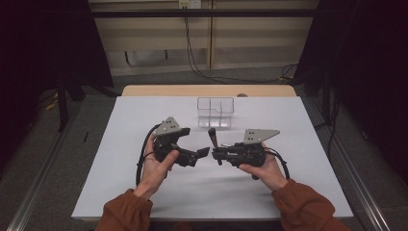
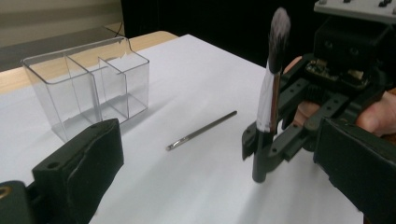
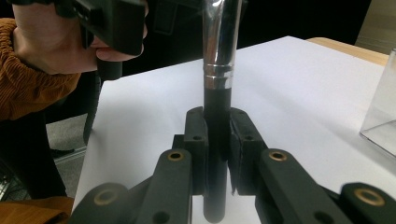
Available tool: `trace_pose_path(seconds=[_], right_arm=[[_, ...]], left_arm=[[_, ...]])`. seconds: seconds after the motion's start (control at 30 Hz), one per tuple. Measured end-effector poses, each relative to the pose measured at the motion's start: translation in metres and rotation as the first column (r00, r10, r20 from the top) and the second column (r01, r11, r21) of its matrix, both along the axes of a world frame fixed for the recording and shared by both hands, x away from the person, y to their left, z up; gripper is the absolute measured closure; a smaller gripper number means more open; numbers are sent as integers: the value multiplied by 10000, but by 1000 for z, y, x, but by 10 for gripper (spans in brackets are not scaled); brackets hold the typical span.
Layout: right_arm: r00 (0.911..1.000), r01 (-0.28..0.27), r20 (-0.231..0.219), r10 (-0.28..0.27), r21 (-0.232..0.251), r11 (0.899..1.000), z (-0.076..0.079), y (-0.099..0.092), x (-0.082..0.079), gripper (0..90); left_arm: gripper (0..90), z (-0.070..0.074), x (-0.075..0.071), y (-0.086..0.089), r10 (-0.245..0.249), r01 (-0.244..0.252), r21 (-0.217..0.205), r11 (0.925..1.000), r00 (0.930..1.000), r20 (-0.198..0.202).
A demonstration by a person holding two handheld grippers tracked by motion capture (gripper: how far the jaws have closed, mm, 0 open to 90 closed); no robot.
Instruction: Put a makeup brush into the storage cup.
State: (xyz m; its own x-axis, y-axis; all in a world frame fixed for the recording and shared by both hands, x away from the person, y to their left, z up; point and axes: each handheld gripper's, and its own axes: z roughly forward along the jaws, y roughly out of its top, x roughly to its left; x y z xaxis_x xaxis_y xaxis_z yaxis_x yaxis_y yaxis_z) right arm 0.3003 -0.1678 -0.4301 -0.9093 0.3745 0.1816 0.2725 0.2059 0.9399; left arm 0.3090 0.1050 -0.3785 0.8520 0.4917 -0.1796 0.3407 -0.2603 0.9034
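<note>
Right now your right gripper [image 1: 215, 153] has its fingers [image 3: 196, 140] clenched on the black handle of a makeup brush [image 2: 271, 93], gripping it low down, near the butt end. The brush stands upright, its long axis close to vertical, with the bristle tip at the top and the handle end hanging just above the white tabletop [image 1: 144, 115]. A silver ferrule sits above the grip point in the right gripper view.

Your left gripper [image 1: 204, 152] has its fingers [image 2: 79, 163] spread wide and released, nothing between them. It faces the right gripper across a small gap near the middle of the tabletop, and the brush stands in front of its open fingers.

Beyond the brush, a thin dark stick [image 2: 201, 130] lies flat on the tabletop, pointing diagonally. Farther back stands a clear plastic organizer [image 1: 215, 111] with several compartments, well apart from both grippers. Nothing lies between the brush and that organizer except the stick.
</note>
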Motion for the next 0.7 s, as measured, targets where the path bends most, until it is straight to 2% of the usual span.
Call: trace_pose_path(seconds=[0.2, 0.3, 0.6, 0.7], right_arm=[[9999, 102, 8, -102, -16, 9999, 1, -2, 0, 799], [9998, 173, 20, -173, 2, 9999, 1, -4, 0, 799], [9988, 481, 119, -482, 84, 9988, 5, -11, -1, 798], [9983, 577, 117, -578, 117, 9983, 5, -13, 0, 799]], left_arm=[[17, -5, -5, 9, 483, -489, 127, 9987, 9978, 444], [17, -7, -5, 16, 850, -857, 190, 9961, 9957, 380], [18, -13, -11, 41, 1540, -1568, 410, 9868, 9860, 639], [18, -17, -13, 50, 1756, -1777, 334, 9835, 9827, 592]])
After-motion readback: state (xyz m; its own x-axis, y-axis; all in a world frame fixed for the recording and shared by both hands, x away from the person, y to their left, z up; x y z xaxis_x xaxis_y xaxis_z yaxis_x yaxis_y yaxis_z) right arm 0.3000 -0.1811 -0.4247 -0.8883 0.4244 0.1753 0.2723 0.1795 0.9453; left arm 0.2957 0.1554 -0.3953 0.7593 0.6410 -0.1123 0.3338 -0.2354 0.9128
